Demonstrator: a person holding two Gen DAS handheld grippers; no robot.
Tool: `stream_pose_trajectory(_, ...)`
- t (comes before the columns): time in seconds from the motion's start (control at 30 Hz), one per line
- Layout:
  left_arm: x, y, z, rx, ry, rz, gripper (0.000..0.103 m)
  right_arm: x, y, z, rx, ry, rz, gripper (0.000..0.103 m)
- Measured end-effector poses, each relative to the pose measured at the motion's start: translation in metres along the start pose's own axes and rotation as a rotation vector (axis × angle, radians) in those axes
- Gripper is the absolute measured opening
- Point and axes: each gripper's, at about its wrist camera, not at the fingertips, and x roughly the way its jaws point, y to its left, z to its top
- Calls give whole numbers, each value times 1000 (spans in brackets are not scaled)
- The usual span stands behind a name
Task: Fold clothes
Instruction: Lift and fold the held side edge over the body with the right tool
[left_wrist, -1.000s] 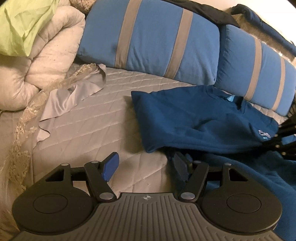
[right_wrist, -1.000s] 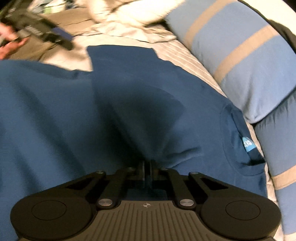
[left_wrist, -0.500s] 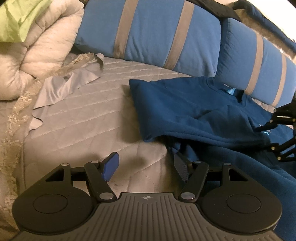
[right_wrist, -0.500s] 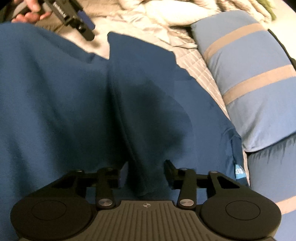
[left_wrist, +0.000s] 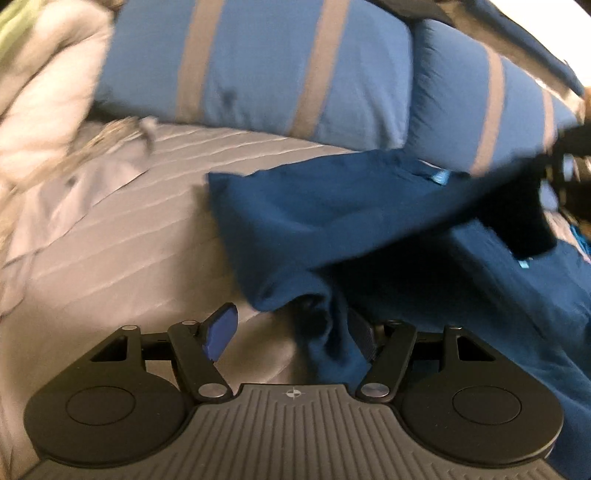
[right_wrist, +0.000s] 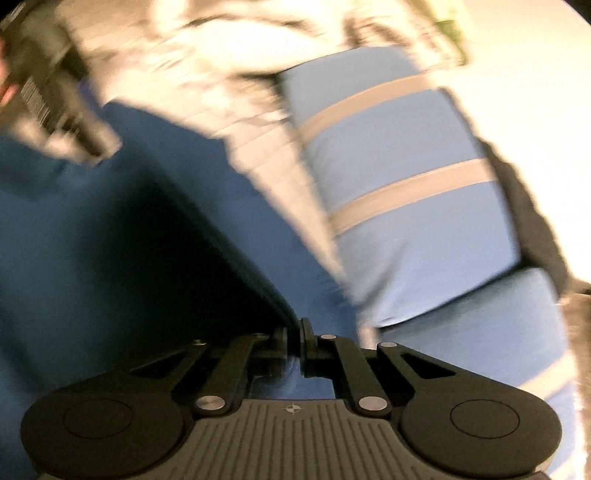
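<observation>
A dark blue T-shirt (left_wrist: 332, 229) lies on the quilted grey bed (left_wrist: 129, 258), one fold of it lifted and stretched toward the right. My left gripper (left_wrist: 291, 328) is open, with a bunched corner of the shirt hanging between its fingers. My right gripper (right_wrist: 293, 332) is shut on the shirt's edge (right_wrist: 166, 229) and holds it up off the bed. It also shows at the right edge of the left wrist view (left_wrist: 554, 173). The left gripper shows at the top left of the right wrist view (right_wrist: 55, 92). Both views are blurred.
Two blue pillows with grey stripes (left_wrist: 288, 66) line the back of the bed, also in the right wrist view (right_wrist: 406, 184). A white duvet (left_wrist: 48, 92) is heaped at the left, with a grey cloth (left_wrist: 74, 192) below it.
My right gripper opened, then shut on the shirt's edge and lifted it. My left gripper moved forward so the shirt's corner now sits between its open fingers.
</observation>
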Motion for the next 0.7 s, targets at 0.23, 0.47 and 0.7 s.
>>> stream_pose_trajectory(0.23, 10, -22, -3, 224, -21, 174, 62, -13, -35, -1, -21, 3, -227, 8)
stream_pose_trajectory(0.47, 6, -41, -10, 443, -29, 189, 24, -18, -74, -45, 53, 96, -235, 8)
stream_pose_trajectory(0.7, 13, -42, -12, 489, 8, 198, 20, -2, -45, -102, 161, 222, -21, 8)
